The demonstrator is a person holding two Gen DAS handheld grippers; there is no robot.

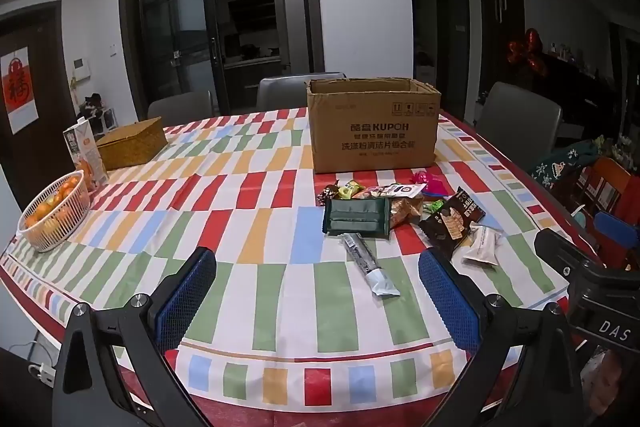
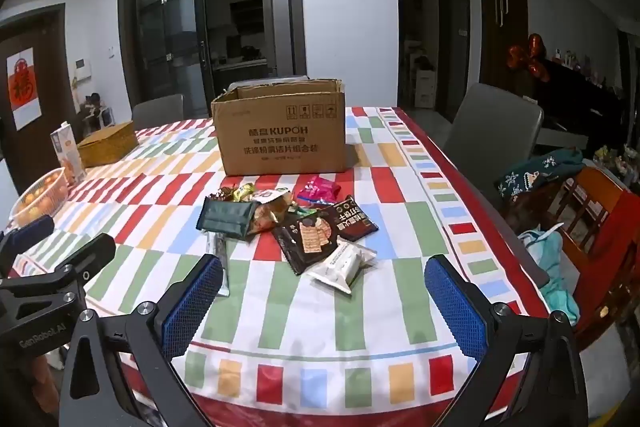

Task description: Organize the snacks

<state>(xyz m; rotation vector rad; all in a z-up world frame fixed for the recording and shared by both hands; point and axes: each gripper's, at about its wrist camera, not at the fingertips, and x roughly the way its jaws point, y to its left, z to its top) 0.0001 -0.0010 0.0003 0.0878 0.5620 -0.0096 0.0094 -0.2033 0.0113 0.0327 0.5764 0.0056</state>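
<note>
Snack pile (image 2: pixel 288 223): loose packets heaped near the middle of the table (image 2: pixel 400 307), just in front of the box; none sorted yet.
Cardboard box (image 2: pixel 280 131): open, far side; contents hidden.
Left gripper (image 1: pixel 316 291): wide, empty.
Right gripper (image 2: pixel 324 295): wide, empty.
Progress: seemingly unstarted; everything left.
</note>
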